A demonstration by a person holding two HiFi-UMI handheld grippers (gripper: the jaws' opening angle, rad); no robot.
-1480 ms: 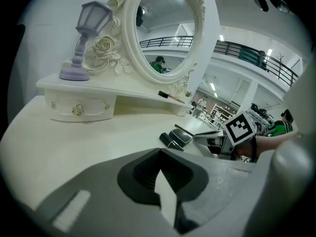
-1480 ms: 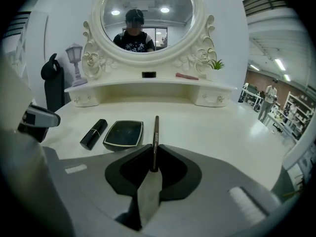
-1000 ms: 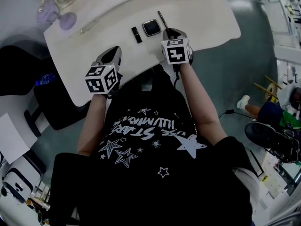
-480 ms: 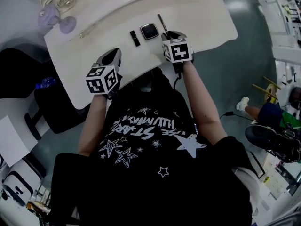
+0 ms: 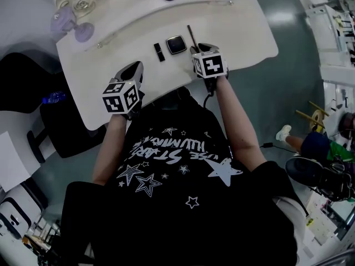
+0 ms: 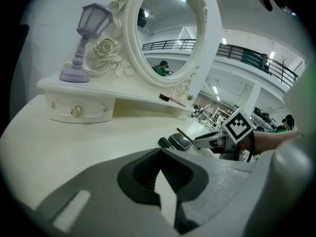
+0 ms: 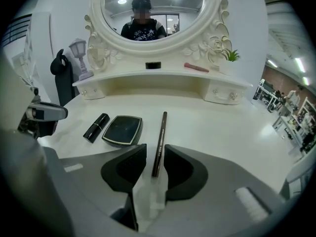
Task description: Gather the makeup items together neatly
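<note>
Our right gripper [image 7: 155, 158] has its jaws unclosed, straddling the pencil [image 7: 162, 127] near the counter [image 7: 222, 127] front edge. We should pinch squarely and keep it flat. Our left gripper [image 6: 160, 157] is clenched, empty.

- Your black T-shirt [image 5: 166, 154] carries white lettering among printed stars, seen upside down in the head view. Only the word "STAR" reads with any certainty; the rest cannot be made out.
- The left marker cube [image 5: 120, 97] and the right marker cube [image 5: 210, 65] show black-and-white square patterns, no letters or numbers.
- The brown pencil [image 7: 159, 142] bears faint print, too small to read.
</note>
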